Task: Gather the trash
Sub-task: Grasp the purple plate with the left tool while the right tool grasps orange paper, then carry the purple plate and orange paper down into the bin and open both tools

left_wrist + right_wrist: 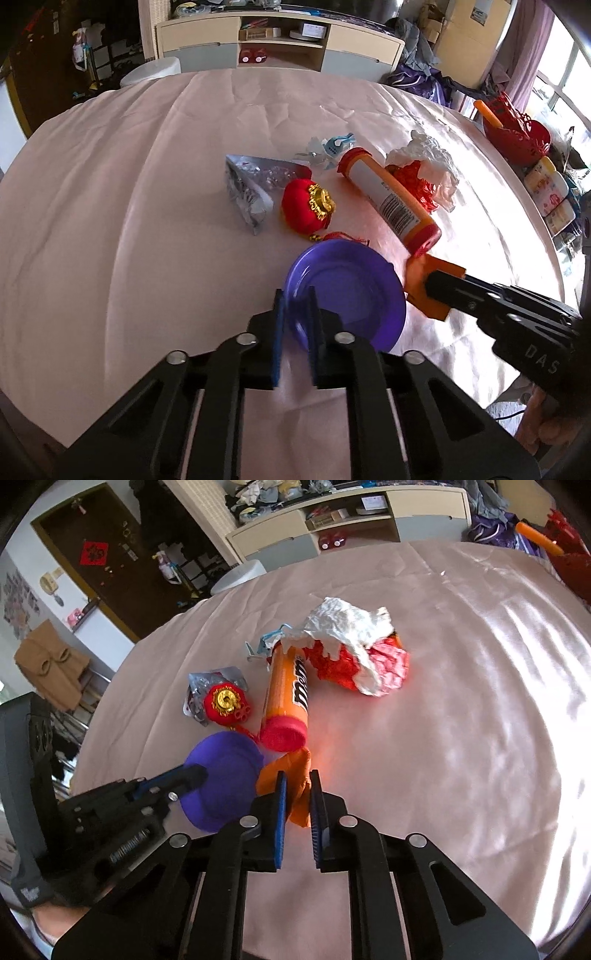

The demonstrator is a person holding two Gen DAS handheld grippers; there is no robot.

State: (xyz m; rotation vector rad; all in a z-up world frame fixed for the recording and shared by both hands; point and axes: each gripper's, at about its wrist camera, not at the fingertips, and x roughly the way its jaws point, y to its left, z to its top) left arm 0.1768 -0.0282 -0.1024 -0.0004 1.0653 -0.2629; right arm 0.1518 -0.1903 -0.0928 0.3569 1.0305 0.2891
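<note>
My left gripper [295, 299] is shut on the near rim of a purple bowl [351, 291], seen also in the right wrist view [221, 775]. My right gripper [297, 779] is shut on an orange scrap of paper [291, 771], right beside the bowl's right edge; its orange tip shows in the left wrist view [417, 273]. Beyond lie an orange M&M's tube [286, 694] with red caps, a red lantern ornament [306, 205], a silver foil wrapper [247, 188], a clear blue wrapper [328, 147] and a crumpled white and red wrapper [354, 646].
All sits on a round table with a pink cloth [129, 203]. A red basket [517, 136] and small bottles [550, 192] stand at the table's right edge. A cabinet [280, 44] stands beyond the far edge.
</note>
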